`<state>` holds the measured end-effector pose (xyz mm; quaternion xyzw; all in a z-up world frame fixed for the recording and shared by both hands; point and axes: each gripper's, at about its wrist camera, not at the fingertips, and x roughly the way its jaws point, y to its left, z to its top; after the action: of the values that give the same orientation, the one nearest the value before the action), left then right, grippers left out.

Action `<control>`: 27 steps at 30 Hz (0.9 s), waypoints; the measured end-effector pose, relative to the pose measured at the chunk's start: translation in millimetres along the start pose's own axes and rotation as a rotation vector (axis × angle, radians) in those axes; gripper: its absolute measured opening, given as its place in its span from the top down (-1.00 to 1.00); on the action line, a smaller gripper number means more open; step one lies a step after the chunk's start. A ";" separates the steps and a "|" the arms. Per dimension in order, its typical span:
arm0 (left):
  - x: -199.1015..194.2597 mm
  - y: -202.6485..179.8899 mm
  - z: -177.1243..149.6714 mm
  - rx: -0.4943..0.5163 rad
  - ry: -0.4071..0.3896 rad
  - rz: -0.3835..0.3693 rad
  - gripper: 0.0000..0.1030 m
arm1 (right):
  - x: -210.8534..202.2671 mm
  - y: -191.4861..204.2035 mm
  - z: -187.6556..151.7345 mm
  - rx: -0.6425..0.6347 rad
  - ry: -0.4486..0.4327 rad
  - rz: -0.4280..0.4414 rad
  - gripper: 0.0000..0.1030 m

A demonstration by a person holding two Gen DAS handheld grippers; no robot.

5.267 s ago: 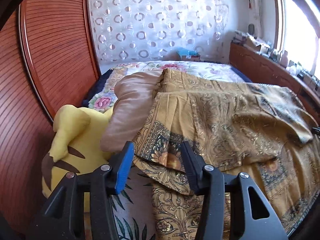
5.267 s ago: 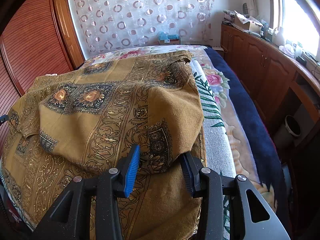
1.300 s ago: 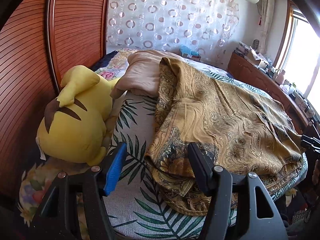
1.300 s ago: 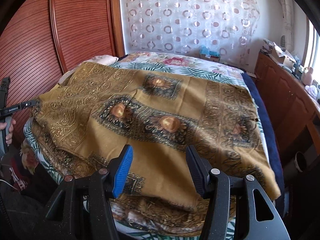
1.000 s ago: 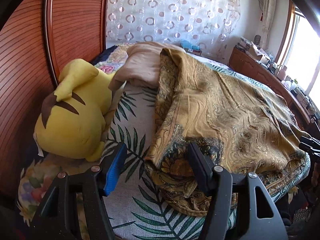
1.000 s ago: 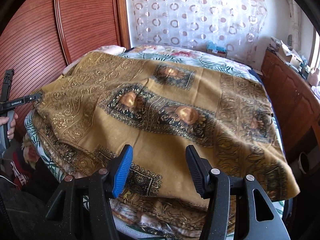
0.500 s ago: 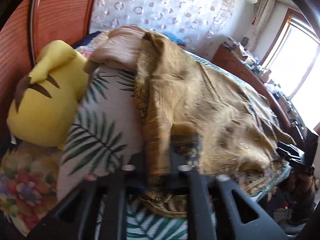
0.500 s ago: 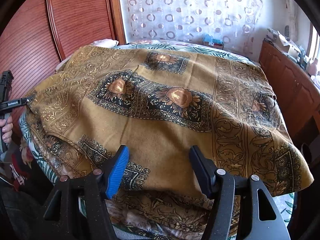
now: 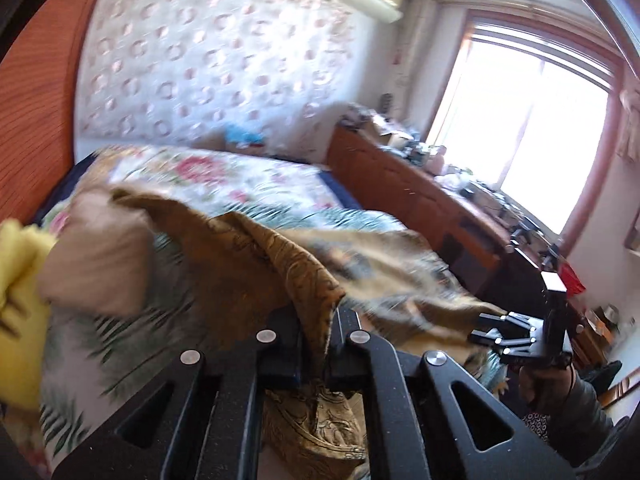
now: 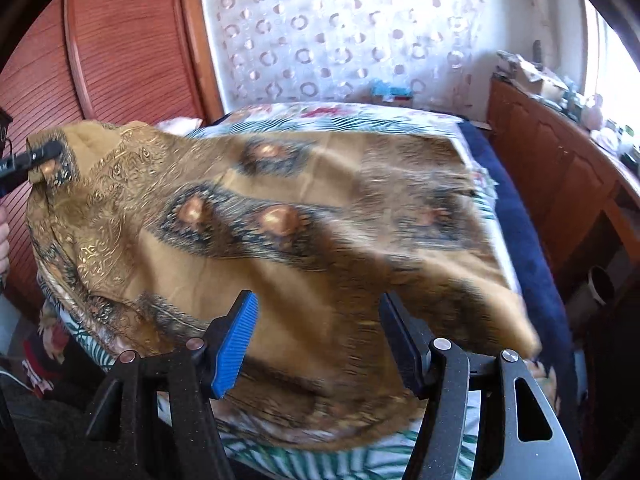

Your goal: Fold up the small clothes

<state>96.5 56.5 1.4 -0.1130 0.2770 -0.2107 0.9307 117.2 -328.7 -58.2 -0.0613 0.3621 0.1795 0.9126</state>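
A golden-brown patterned cloth (image 10: 320, 216) with dark medallions is spread over the bed. My left gripper (image 9: 318, 320) is shut on a corner of the cloth (image 9: 312, 280) and holds it lifted above the bed. That gripper shows in the right wrist view at the far left (image 10: 36, 158), pinching the raised corner. My right gripper (image 10: 320, 320) is open and empty, just above the cloth's near edge. It shows in the left wrist view at the right (image 9: 492, 330).
A yellow plush toy (image 9: 18, 280) and a beige pillow (image 9: 100, 264) lie at the left of the bed. A wooden cabinet (image 10: 560, 184) runs along the right side. A slatted wooden wardrobe (image 10: 120, 52) stands at the left.
My left gripper closed on the cloth's corner and lifted it up off the bed. The cloth now rises toward that corner. My right gripper stayed open near the front edge.
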 end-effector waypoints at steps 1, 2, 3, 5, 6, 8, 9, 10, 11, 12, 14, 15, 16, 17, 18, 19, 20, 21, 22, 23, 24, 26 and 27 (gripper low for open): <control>4.2 -6.2 5.3 0.008 -0.001 -0.017 0.86 | -3.0 -3.0 -1.8 0.008 -0.004 -0.005 -0.27; 10.2 -12.8 11.3 0.016 -0.001 -0.039 0.86 | -6.9 -6.5 -3.9 0.016 -0.011 -0.012 -0.27; 16.6 -20.5 17.2 0.024 0.001 -0.061 0.86 | -10.6 -8.5 -5.7 0.023 -0.016 -0.015 -0.27; 26.7 -38.4 27.2 0.052 0.006 -0.101 0.86 | -16.9 -12.2 -9.3 0.034 -0.023 -0.019 -0.27; 33.4 -47.8 32.3 0.067 0.011 -0.119 0.86 | -19.9 -13.8 -11.6 0.038 -0.026 -0.023 -0.27; 43.7 -68.7 38.9 0.098 0.019 -0.154 0.86 | -25.6 -16.3 -16.8 0.047 -0.031 -0.035 -0.27; 49.9 -81.2 44.1 0.115 0.024 -0.175 0.86 | -28.4 -17.1 -18.1 0.057 -0.033 -0.036 -0.27; 55.2 -91.2 47.4 0.125 0.029 -0.191 0.86 | -30.8 -19.1 -19.1 0.075 -0.034 -0.034 -0.27; 57.0 -99.3 48.5 0.135 0.033 -0.204 0.86 | -33.3 -20.2 -20.5 0.090 -0.038 -0.028 -0.27; 59.4 -109.8 49.7 0.152 0.035 -0.218 0.86 | -36.6 -20.7 -21.9 0.102 -0.046 -0.021 -0.27; 62.8 -127.2 50.4 0.198 0.036 -0.221 0.86 | -40.9 -19.0 -23.0 0.110 -0.059 -0.016 -0.27; 65.8 -131.8 50.2 0.215 0.037 -0.210 0.86 | -43.5 -16.4 -23.9 0.108 -0.062 -0.019 -0.27; 70.8 -136.0 48.1 0.228 0.050 -0.186 0.85 | -43.8 -15.6 -23.2 0.108 -0.065 -0.017 -0.27; 75.2 -138.3 45.8 0.238 0.070 -0.174 0.78 | -45.3 -15.5 -23.2 0.109 -0.067 -0.009 -0.27; 82.9 -138.0 43.1 0.247 0.104 -0.183 0.55 | -46.6 -14.8 -23.8 0.111 -0.070 0.002 -0.27; 91.1 -136.3 38.0 0.250 0.155 -0.212 0.28 | -48.7 -13.3 -24.0 0.112 -0.074 0.008 -0.27; 95.4 -133.2 33.3 0.253 0.181 -0.211 0.18 | -50.6 -12.3 -24.3 0.111 -0.078 0.007 -0.27; 97.7 -135.3 30.8 0.258 0.188 -0.198 0.12 | -50.8 -13.3 -25.3 0.110 -0.081 0.004 -0.27; 98.9 -133.3 26.3 0.274 0.196 -0.171 0.12 | -51.0 -14.4 -25.8 0.109 -0.083 0.004 -0.27; 99.5 -132.0 22.4 0.287 0.206 -0.153 0.12 | -50.8 -16.2 -24.0 0.108 -0.083 0.005 -0.27; 97.5 -127.0 19.5 0.292 0.216 -0.148 0.11 | -49.6 -19.7 -21.8 0.107 -0.083 0.004 -0.27; 90.6 -121.1 17.3 0.281 0.210 -0.141 0.11 | -47.8 -19.8 -19.8 0.102 -0.082 0.003 -0.27; 86.6 -119.0 17.1 0.277 0.203 -0.131 0.11 | -46.6 -19.3 -18.4 0.097 -0.081 0.002 -0.27</control>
<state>132.5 -86.7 13.8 0.0202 0.3300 -0.3171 0.8889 81.3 -364.2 -40.2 -0.0091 0.3334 0.1649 0.9282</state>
